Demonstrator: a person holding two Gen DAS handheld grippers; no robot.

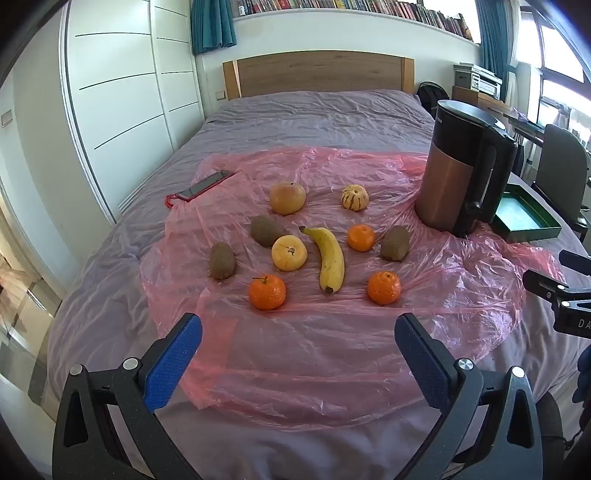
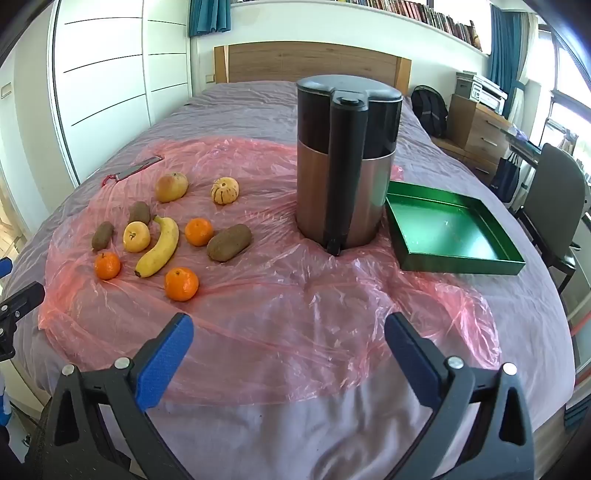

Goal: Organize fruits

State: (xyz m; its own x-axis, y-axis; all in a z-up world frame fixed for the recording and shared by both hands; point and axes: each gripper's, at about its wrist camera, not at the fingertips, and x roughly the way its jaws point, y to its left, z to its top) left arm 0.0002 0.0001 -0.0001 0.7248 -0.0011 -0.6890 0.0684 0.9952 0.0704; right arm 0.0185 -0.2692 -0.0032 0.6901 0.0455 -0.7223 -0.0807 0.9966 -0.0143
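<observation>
Two wrist views downward, sharing fruits [image 1: 325, 258] and kettle [image 2: 347, 166].

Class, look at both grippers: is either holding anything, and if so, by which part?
Nothing is held. The left gripper and right gripper both hang open above the pink plastic sheet.

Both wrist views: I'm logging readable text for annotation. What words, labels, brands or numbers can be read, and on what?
"DA": white letters, cut off by the frame edge, on the right tool's black body in the left wrist view.
Kettle: small mark near its top edge in the left wrist view, too small to read.
Book spines on the shelf: too blurred to read.
Printer: front panel markings unreadable.
Green tray: no text visible.
</observation>
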